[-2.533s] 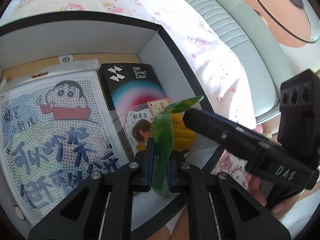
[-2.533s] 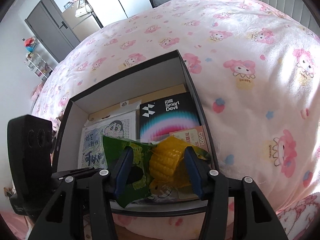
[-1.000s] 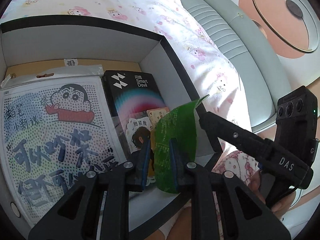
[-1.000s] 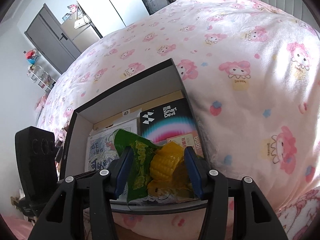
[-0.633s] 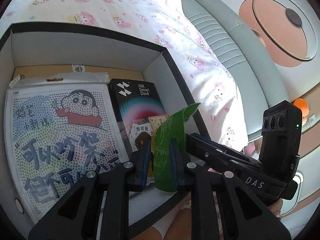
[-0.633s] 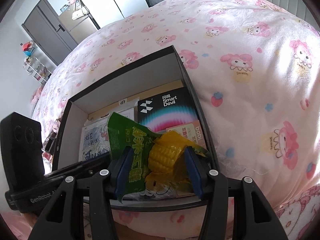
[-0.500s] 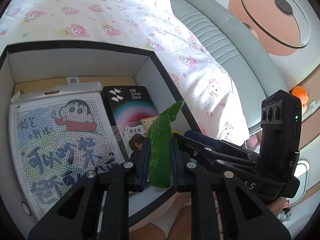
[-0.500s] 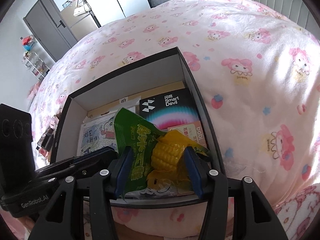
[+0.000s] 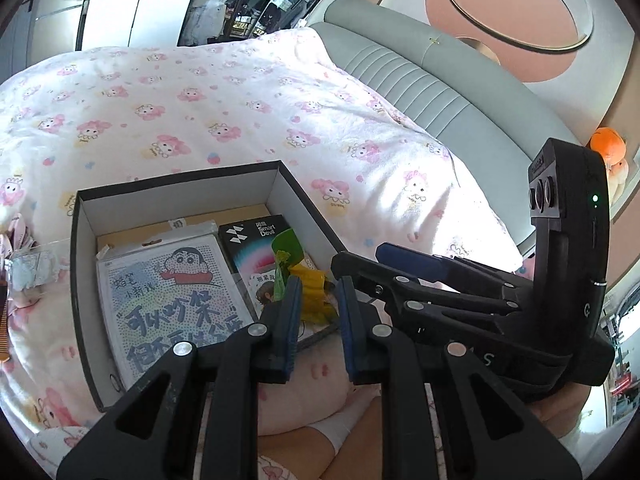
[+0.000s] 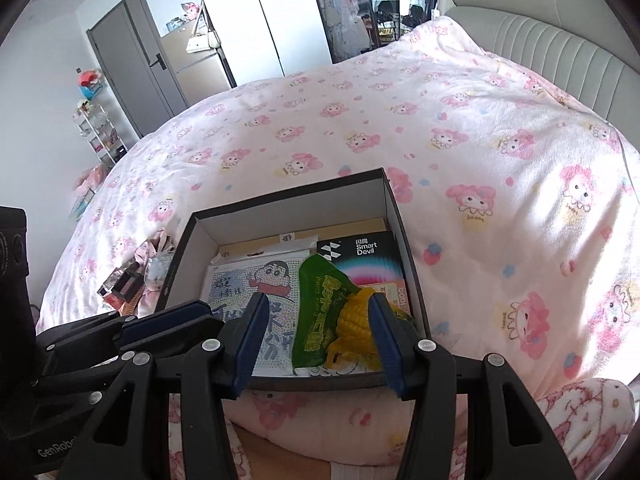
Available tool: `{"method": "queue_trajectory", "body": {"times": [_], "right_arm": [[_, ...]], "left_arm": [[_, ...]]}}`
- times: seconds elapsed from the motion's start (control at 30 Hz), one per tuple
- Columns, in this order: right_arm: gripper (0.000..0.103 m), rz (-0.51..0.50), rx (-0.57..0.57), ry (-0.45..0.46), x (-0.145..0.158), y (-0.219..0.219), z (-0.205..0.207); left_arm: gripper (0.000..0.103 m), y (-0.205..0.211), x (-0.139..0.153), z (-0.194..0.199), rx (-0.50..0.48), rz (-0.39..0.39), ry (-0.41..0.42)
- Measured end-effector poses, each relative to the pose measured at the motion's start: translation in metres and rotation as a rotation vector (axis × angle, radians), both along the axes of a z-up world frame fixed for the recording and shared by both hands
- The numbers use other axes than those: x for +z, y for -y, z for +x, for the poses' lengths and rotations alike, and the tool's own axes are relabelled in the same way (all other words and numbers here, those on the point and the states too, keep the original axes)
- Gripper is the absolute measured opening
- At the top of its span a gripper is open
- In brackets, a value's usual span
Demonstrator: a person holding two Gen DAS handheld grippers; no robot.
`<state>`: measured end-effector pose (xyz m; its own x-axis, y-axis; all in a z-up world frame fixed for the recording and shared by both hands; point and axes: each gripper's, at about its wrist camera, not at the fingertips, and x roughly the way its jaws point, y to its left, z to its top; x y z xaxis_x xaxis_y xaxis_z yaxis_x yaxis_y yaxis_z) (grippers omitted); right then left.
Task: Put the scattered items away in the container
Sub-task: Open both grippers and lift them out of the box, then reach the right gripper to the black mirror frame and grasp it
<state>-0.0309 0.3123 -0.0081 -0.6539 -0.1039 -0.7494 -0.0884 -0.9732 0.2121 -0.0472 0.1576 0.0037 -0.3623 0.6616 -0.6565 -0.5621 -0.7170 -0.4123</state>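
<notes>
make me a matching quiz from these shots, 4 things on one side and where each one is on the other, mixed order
Things:
1. corn snack packet
2. Smart Devil box
3. cartoon bead sheet
4. orange plush

Places:
A. outside the container, by the headboard
B. left half of the container floor
C. right rear of the container
D. near right corner of the container, in front of the open right gripper

Pairs: 1-D, 2-C, 3-B, 4-A

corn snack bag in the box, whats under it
The corn snack bag lies in the box on a pink card and the Smart Devil pack; anything directly beneath is hidden.
</notes>
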Motion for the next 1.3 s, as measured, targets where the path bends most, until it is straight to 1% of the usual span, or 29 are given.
{"method": "queue_trajectory", "body": {"times": [0.2, 0.3, 0.43, 0.53, 0.6, 0.67, 0.83, 0.97, 1.03, 1.07, 1.1, 1.13, 1.17, 1.2, 1.23, 1.3], "right_arm": [[0.049, 0.008, 0.065, -0.035, 0.017, 0.024, 0.010], [0.049, 0.015, 0.116, -0.039, 0.020, 0.044, 0.010], [0.049, 0.004, 0.198, -0.026, 0.016, 0.073, 0.006], [0.049, -0.021, 0.274, 0.005, 0.008, 0.103, -0.004], [0.049, -0.047, 0.346, 0.014, 0.004, 0.128, -0.013], [0.049, -0.066, 0.413, 0.024, 0.000, 0.156, -0.024], [0.049, -0.068, 0.539, 0.073, -0.015, 0.228, -0.046], [0.049, -0.056, 0.599, 0.091, -0.023, 0.269, -0.058], [0.049, -0.085, 0.635, 0.108, -0.028, 0.282, -0.065], [0.049, -0.094, 0.653, 0.118, -0.030, 0.287, -0.069], [0.049, -0.079, 0.669, 0.120, -0.032, 0.290, -0.073], [0.049, -0.038, 0.657, 0.105, -0.033, 0.289, -0.078], [0.049, 0.007, 0.616, 0.092, -0.034, 0.283, -0.083], [0.049, 0.038, 0.567, 0.103, -0.037, 0.276, -0.090], [0.049, 0.046, 0.538, 0.134, -0.043, 0.271, -0.098], [0.049, 0.014, 0.540, 0.182, -0.053, 0.266, -0.110]], "left_arm": [[0.017, 0.025, 0.018, 0.021, 0.095, -0.038, -0.041], [0.017, 0.043, 0.020, 0.029, 0.144, -0.055, -0.049], [0.018, 0.075, 0.015, 0.035, 0.219, -0.071, -0.032], [0.019, 0.108, 0.011, 0.037, 0.284, -0.080, -0.024], [0.023, 0.135, 0.009, 0.035, 0.341, -0.082, -0.017], [0.031, 0.164, 0.005, 0.034, 0.401, -0.083, -0.010], [0.031, 0.226, -0.009, 0.031, 0.516, -0.063, 0.002], [0.031, 0.266, -0.026, 0.024, 0.579, -0.028, 0.050], [0.031, 0.283, -0.036, 0.020, 0.632, -0.034, 0.068], [0.031, 0.292, -0.043, 0.017, 0.664, -0.028, 0.090], [0.031, 0.303, -0.053, 0.014, 0.697, -0.015, 0.123], [0.031, 0.314, -0.065, 0.012, 0.734, -0.011, 0.160], [0.031, 0.322, -0.076, 0.012, 0.764, -0.025, 0.186], [0.031, 0.329, -0.088, 0.012, 0.784, -0.040, 0.204], [0.031, 0.336, -0.101, 0.012, 0.797, -0.045, 0.230], [0.031, 0.348, -0.123, 0.007, 0.807, -0.020, 0.288]]}}
